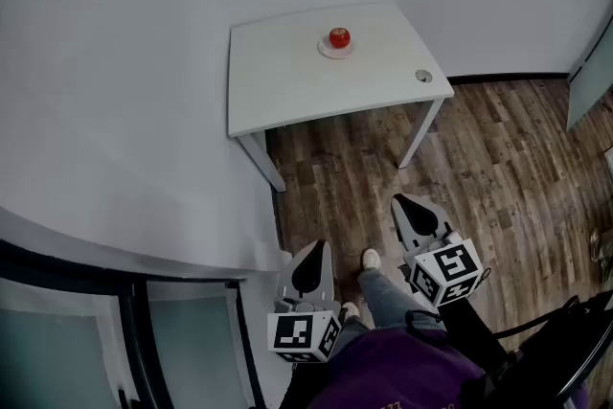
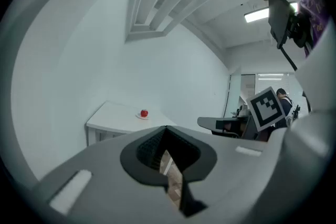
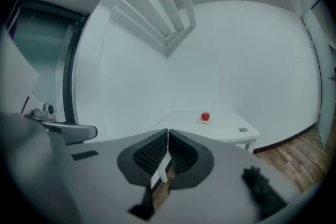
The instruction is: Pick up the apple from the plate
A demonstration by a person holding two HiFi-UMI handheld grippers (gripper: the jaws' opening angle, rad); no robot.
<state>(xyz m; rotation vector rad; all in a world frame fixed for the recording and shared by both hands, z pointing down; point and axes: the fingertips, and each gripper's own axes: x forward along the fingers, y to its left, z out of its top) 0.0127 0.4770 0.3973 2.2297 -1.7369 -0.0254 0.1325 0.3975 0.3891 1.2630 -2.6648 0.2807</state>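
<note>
- Clearly the approach has yet to begin: the small red apple sits on its round white plate on the white rectangular table, well apart from both grippers.
- The grey left gripper and grey right gripper have their jaws closed together, holding nothing.
- Next, probably: walk closer and open one.

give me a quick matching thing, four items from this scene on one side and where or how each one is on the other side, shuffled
Column one:
1 apple
2 plate
3 small round disc
4 right gripper

Column two:
a shut, nothing between its jaws
b on the white table, under the apple
c by the table's near right corner in the head view
d red, sitting on the plate

Pairs: 1-d, 2-b, 3-c, 4-a
</note>
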